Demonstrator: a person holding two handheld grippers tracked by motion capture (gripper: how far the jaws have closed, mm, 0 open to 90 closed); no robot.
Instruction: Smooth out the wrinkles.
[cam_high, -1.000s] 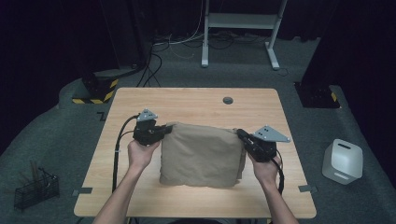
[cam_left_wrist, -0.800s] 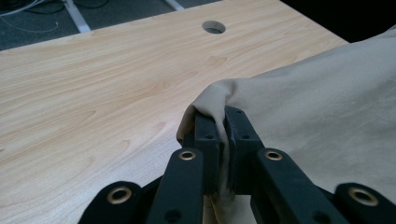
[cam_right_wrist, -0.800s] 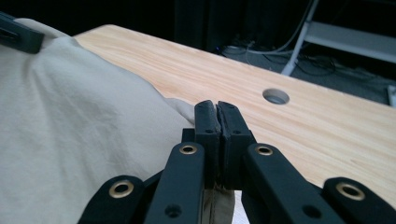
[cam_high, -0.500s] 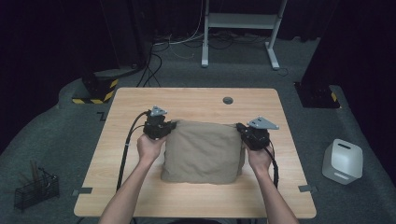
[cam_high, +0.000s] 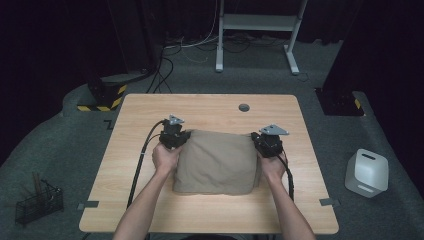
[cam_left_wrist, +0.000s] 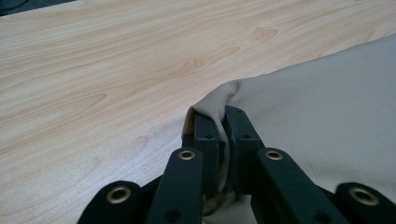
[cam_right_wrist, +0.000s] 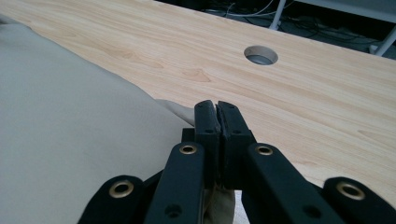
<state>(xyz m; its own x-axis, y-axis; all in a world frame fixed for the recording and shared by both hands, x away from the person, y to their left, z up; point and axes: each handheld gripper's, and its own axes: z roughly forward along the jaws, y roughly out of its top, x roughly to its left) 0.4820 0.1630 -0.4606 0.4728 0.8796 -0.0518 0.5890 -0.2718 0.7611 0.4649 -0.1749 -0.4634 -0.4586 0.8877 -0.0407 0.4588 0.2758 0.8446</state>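
Both grippers' jaws pinch the tan cloth's (cam_high: 216, 161) far corners.

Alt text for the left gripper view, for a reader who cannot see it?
The left gripper pinches a corner of tan cloth between its black fingers. Beyond lies a light wooden table, with the cloth spreading to the right.

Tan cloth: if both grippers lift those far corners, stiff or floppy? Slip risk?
Likely floppy: the tan cloth bunches and puckers where the left gripper pinches it. Probably light; thin folded layers lie flat on the table. Slip seems unlikely, since the right gripper clamps fabric tightly.
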